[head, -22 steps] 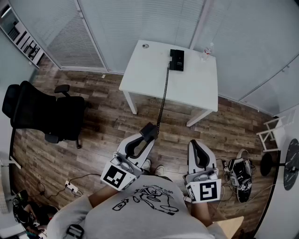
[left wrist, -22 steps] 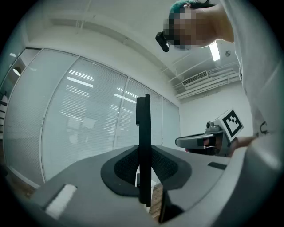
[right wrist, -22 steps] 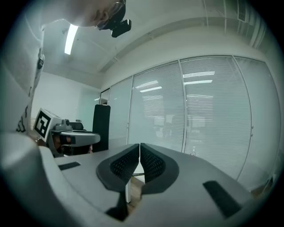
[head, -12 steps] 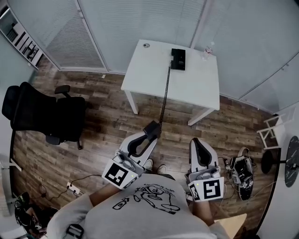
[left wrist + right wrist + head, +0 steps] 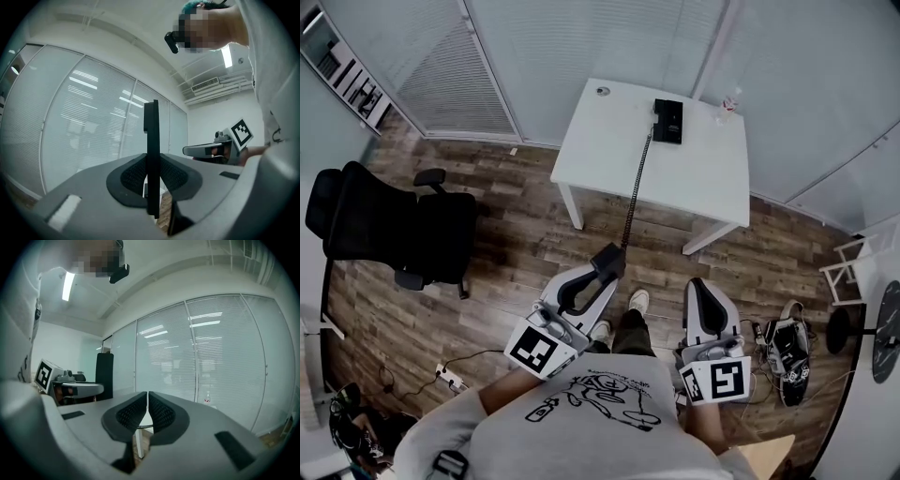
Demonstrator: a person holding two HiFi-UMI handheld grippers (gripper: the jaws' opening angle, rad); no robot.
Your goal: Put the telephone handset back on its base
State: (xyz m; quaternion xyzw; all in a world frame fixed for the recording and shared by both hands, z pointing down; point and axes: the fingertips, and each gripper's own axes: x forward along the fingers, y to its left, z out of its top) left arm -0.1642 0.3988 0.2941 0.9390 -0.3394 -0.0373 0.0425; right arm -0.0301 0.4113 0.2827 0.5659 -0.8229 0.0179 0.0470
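My left gripper [image 5: 598, 272] is shut on the black telephone handset [image 5: 607, 259], held well short of the table. In the left gripper view the handset [image 5: 151, 154] stands edge-on between the pads. A coiled black cord [image 5: 636, 187] stretches from it up to the black telephone base [image 5: 667, 120] on the white table [image 5: 609, 150]. My right gripper [image 5: 705, 298] hangs beside it, shut and holding nothing; its pads [image 5: 140, 413] nearly meet in the right gripper view.
A black office chair [image 5: 389, 230] stands to the left on the wood floor. A small bottle [image 5: 729, 101] sits at the table's far right corner. A bag and cables [image 5: 787, 352] lie at the right. Blinds cover the glass wall behind the table.
The person has stepped toward the table: a shoe now shows between the grippers. The table has slid slightly right in view. Both grippers keep their grip state.
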